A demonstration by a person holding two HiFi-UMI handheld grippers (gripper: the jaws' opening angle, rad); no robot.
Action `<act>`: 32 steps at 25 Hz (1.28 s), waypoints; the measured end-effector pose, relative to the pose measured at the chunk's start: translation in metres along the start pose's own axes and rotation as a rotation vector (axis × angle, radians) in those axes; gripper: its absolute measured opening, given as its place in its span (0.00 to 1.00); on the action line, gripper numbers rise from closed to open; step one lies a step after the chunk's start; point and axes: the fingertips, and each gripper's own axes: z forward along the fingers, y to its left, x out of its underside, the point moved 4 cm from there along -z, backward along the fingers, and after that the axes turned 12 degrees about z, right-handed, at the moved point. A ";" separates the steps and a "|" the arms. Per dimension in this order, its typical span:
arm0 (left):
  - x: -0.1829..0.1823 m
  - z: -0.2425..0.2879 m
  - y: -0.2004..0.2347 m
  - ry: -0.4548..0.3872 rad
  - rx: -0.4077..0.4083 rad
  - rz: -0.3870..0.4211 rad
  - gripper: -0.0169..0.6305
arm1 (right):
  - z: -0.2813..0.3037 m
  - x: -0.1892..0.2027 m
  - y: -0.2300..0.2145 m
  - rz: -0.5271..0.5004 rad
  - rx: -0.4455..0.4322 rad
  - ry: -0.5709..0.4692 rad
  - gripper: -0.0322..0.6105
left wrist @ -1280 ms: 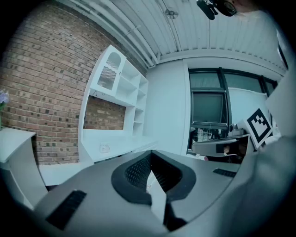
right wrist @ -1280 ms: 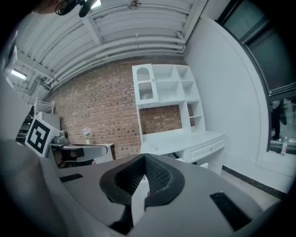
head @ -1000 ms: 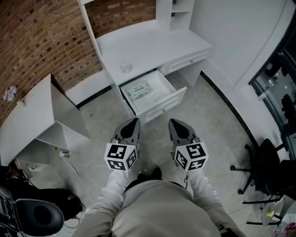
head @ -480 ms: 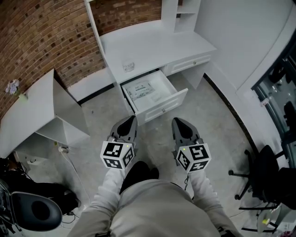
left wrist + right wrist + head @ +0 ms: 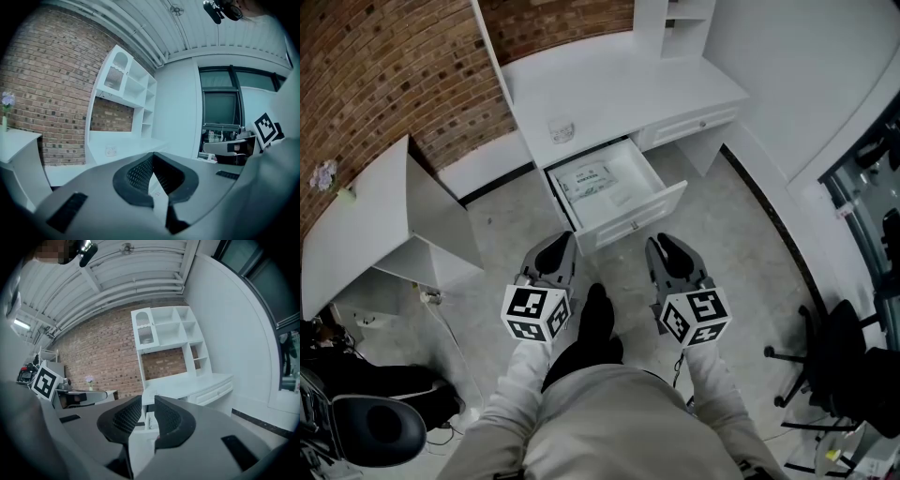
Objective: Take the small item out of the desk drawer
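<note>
The white desk (image 5: 619,89) stands ahead with its drawer (image 5: 623,208) pulled open. A printed white packet (image 5: 584,178) lies flat in the drawer, and a small pale item (image 5: 622,198) lies beside it. My left gripper (image 5: 560,244) hangs short of the drawer front; in the left gripper view its jaws (image 5: 153,155) meet, with nothing between them. My right gripper (image 5: 664,246) is level with it on the right. In the right gripper view its jaws (image 5: 148,401) are opening, with a narrow gap and nothing in it.
A small clear object (image 5: 562,130) sits on the desktop. A second white table (image 5: 366,225) stands at the left against the brick wall (image 5: 384,84). Black chairs stand at the lower left (image 5: 380,433) and right (image 5: 834,347). The person's dark shoe (image 5: 598,317) is between the grippers.
The person has stepped towards the desk, and a dark shoe has come forward between the grippers. Both grippers stay side by side short of the drawer.
</note>
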 end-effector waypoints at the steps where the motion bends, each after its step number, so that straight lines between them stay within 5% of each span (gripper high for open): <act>1: 0.000 0.005 0.003 0.002 0.000 0.002 0.05 | 0.005 0.000 -0.002 0.002 -0.003 0.005 0.21; 32: 0.015 0.181 0.134 0.039 0.065 -0.004 0.05 | 0.206 -0.044 -0.065 -0.046 0.049 0.093 0.43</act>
